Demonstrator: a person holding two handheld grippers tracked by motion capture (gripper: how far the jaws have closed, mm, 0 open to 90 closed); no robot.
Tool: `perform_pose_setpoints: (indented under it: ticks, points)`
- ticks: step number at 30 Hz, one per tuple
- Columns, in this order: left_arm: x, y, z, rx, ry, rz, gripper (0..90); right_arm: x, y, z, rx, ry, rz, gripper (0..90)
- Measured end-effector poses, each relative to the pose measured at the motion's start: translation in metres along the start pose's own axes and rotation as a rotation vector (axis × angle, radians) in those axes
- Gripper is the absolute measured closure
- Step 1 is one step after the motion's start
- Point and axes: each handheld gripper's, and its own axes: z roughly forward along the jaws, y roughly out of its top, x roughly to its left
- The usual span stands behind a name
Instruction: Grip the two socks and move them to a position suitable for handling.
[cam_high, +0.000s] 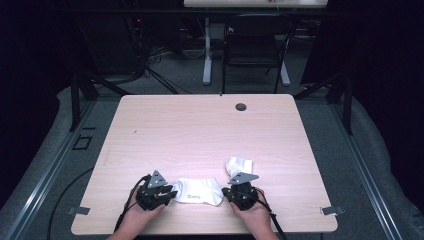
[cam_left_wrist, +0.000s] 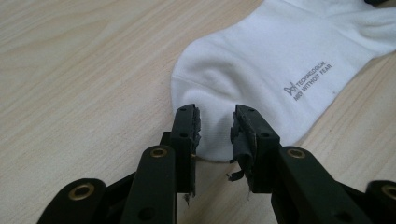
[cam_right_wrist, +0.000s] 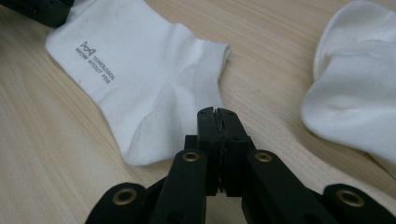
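Note:
A flat white ankle sock (cam_high: 200, 191) with grey printed lettering lies near the table's front edge, between my two grippers. My left gripper (cam_high: 169, 194) is at its left end. In the left gripper view the left gripper (cam_left_wrist: 216, 114) is open, its tips on either side of the sock's (cam_left_wrist: 261, 60) rounded end without pressing it. My right gripper (cam_high: 228, 193) is at the sock's right end. In the right gripper view the right gripper (cam_right_wrist: 218, 112) is shut, its tips at the edge of the sock (cam_right_wrist: 140, 70) by the cuff; no fabric shows between them. A second, crumpled white sock (cam_high: 239, 166) (cam_right_wrist: 355, 84) lies just beyond the right gripper.
The light wooden table (cam_high: 200, 130) has a round cable hole (cam_high: 241, 106) near its far edge. Beyond it stand a dark chair (cam_high: 252, 45) and a white desk leg (cam_high: 207, 55), with cables on the floor. Both hands sit close to the table's front edge.

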Motion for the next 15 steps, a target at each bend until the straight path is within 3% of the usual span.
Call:
perform_pose_setpoints:
  ticks: [11, 15]
  points:
    - [-0.006, -0.005, -0.005, 0.003, -0.01, -0.003, 69.5, 0.004, 0.0, 0.0, 0.013, -0.01, -0.03, 89.1]
    - [-0.008, -0.009, -0.008, 0.006, -0.015, 0.004, 69.6, 0.011, 0.001, -0.002, 0.02, -0.01, -0.062, 88.6]
